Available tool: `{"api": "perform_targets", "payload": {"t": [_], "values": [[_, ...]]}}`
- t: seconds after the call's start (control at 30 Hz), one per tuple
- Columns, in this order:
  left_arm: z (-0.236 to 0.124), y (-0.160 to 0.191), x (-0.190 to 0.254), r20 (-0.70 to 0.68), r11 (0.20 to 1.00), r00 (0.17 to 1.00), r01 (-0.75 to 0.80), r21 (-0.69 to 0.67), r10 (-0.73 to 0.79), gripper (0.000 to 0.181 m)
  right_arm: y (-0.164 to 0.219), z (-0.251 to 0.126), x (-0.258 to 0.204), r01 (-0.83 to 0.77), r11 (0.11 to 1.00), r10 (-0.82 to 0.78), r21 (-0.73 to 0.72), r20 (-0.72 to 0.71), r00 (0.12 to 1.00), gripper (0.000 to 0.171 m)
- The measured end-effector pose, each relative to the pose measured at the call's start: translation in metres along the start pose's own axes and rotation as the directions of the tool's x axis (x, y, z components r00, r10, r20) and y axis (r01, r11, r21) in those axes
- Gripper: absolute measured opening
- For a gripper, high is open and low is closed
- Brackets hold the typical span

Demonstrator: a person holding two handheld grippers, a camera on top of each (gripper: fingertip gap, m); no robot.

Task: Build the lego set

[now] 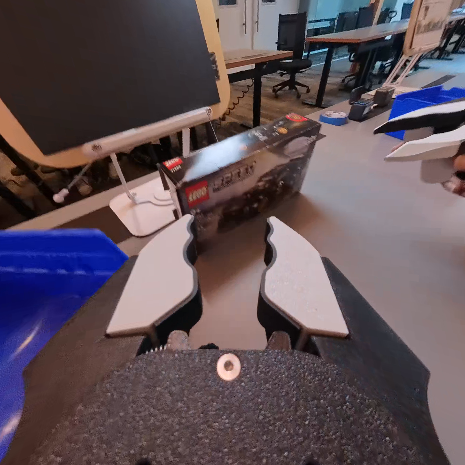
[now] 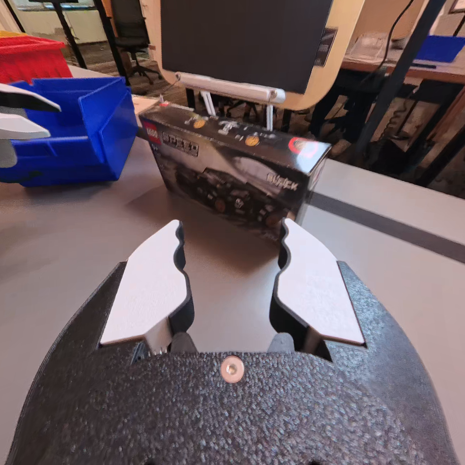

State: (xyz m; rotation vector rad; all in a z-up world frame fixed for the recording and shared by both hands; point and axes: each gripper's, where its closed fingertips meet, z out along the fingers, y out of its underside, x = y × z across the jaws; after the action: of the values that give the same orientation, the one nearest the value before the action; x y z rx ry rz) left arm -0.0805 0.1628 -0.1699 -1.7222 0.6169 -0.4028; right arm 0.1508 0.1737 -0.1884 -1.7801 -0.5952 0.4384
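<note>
A black lego box [image 1: 241,173] stands upright on the grey table [image 1: 364,239], closed, with a red logo at its left end. My left gripper [image 1: 230,221] is open and empty, just in front of the box's lower left part. My right gripper [image 2: 231,222] is open and empty, just in front of the box [image 2: 234,171] near its lower right corner. The right gripper [image 1: 387,144] also shows at the right edge of the left wrist view, open. The left gripper [image 2: 50,120] shows at the left edge of the right wrist view.
A dark screen on a white stand [image 1: 105,68] rises behind the box. A blue bin [image 2: 75,130] sits left of the box, a red bin [image 2: 30,57] behind it. Another blue bin [image 1: 425,105], a blue tape roll [image 1: 333,117] and a small black device [image 1: 362,108] lie at the far right.
</note>
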Motion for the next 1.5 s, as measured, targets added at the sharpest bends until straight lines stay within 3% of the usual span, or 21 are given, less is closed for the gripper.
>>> {"api": "perform_targets", "payload": {"t": [0.23, 0.33, 0.43, 0.53, 0.6, 0.67, 0.83, 1.23, 1.5], "values": [[-0.053, 0.037, 0.046, -0.011, 0.99, 0.991, 0.131, 0.052, -0.13, 0.027, 0.044, -0.03, -0.063, -0.013, 0.999, 0.011, -0.036, -0.066, 0.998, 0.07], [-0.06, 0.047, 0.063, 0.009, 0.981, 0.983, 0.181, 0.075, -0.182, 0.015, 0.056, -0.043, -0.084, -0.056, 0.998, 0.052, -0.036, -0.104, 0.993, 0.059], [-0.062, 0.048, 0.074, 0.028, 0.966, 0.973, 0.225, 0.124, -0.23, 0.0, 0.066, -0.049, -0.098, -0.104, 0.995, 0.102, -0.01, -0.124, 0.987, 0.043], [-0.057, 0.064, 0.065, 0.144, 0.983, 0.977, 0.139, 0.123, -0.156, 0.0, 0.075, -0.05, -0.09, -0.064, 0.998, 0.066, 0.016, -0.226, 0.972, 0.013], [-0.05, 0.079, 0.063, 0.135, 0.972, 0.965, 0.209, 0.108, -0.223, 0.0, 0.079, -0.047, -0.083, -0.109, 0.994, 0.108, 0.01, -0.239, 0.965, 0.0], [-0.046, 0.086, 0.063, 0.123, 0.961, 0.955, 0.262, 0.087, -0.272, 0.0, 0.074, -0.049, -0.073, -0.11, 0.993, 0.12, 0.052, -0.277, 0.953, 0.0], [-0.054, 0.079, 0.053, 0.192, 0.977, 0.961, 0.182, 0.11, -0.2, 0.0, 0.073, -0.053, -0.068, -0.108, 0.991, 0.127, 0.079, -0.313, 0.941, 0.0], [-0.06, 0.078, 0.048, 0.246, 0.985, 0.957, 0.134, 0.107, -0.157, 0.0, 0.072, -0.053, -0.07, -0.074, 0.994, 0.096, 0.08, -0.322, 0.942, 0.0], [-0.06, 0.083, 0.042, 0.255, 0.977, 0.945, 0.184, 0.106, -0.205, 0.0, 0.076, -0.048, -0.069, -0.088, 0.995, 0.1, 0.054, -0.313, 0.944, 0.0]]}}
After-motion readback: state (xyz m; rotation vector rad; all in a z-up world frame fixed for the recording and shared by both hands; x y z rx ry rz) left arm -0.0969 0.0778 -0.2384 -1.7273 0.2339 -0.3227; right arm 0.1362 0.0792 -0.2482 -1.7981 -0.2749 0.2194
